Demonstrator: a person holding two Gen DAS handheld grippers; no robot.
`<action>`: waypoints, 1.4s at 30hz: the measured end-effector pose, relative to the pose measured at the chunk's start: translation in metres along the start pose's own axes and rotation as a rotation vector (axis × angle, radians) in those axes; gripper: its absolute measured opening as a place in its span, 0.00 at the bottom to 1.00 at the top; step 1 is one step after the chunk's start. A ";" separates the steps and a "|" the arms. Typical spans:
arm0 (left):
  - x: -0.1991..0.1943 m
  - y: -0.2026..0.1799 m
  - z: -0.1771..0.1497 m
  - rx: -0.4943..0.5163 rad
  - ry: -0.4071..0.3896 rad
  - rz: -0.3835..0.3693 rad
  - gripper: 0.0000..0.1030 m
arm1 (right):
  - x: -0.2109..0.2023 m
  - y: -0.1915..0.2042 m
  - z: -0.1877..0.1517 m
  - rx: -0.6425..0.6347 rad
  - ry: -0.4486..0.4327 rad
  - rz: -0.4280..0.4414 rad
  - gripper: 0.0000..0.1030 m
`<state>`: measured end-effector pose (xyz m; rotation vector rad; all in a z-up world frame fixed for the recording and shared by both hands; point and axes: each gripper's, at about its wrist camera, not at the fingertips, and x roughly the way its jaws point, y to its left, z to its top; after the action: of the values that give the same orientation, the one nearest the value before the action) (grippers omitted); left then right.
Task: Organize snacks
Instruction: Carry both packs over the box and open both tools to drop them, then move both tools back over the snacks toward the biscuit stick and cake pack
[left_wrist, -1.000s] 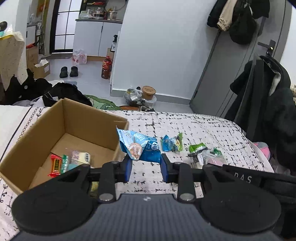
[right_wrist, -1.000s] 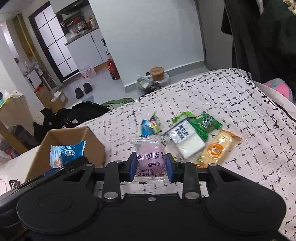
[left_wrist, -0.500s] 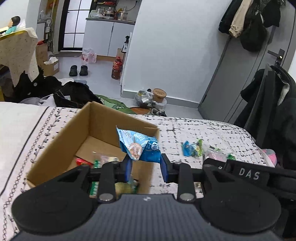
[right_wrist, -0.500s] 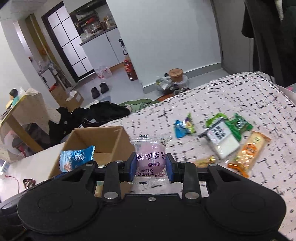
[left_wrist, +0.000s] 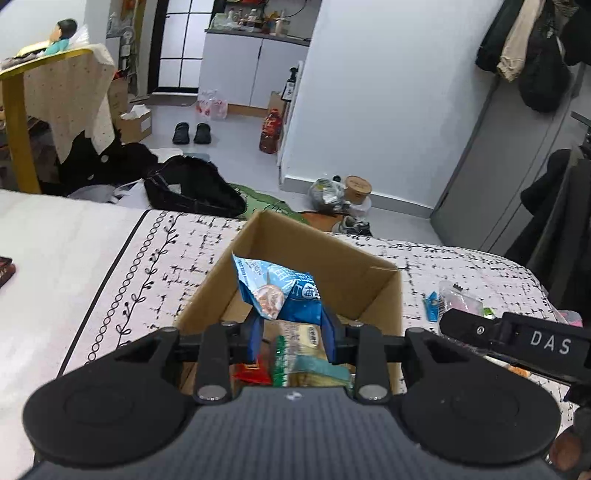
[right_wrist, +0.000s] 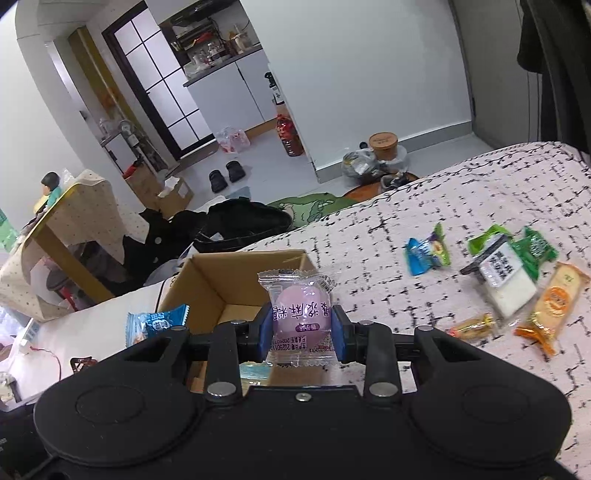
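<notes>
Hovering over the open cardboard box (left_wrist: 362, 275) on the bed (left_wrist: 122, 266), the left tool (left_wrist: 291, 332) pinches a blue snack packet (left_wrist: 280, 288) directly above the snacks already inside. The right tool (right_wrist: 301, 328) pinches a purple sweet (right_wrist: 300, 314) short of the box's right wall, so the left looks nearer to dropping. More packets (right_wrist: 506, 273) lie toward the bed's right edge.

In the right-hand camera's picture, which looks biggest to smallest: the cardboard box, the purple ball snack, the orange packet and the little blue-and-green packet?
1. Cardboard box.
2. Purple ball snack, though it looms large only because it is held close to the camera.
3. Orange packet.
4. Blue-and-green packet, which lies farther off.
</notes>
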<state>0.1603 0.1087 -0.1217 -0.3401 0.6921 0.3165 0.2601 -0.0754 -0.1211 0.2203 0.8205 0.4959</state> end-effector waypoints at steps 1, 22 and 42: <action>0.001 0.002 0.000 -0.004 0.005 0.007 0.31 | 0.002 0.002 0.000 0.001 0.002 0.001 0.31; -0.007 0.008 0.000 -0.047 0.018 0.064 0.73 | 0.011 0.001 0.007 0.022 0.013 0.053 0.50; -0.010 -0.052 -0.005 0.032 0.057 -0.066 0.93 | -0.046 -0.069 0.010 -0.007 -0.047 -0.069 1.00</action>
<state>0.1705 0.0587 -0.1087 -0.3414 0.7400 0.2335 0.2641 -0.1581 -0.1112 0.1959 0.7774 0.4269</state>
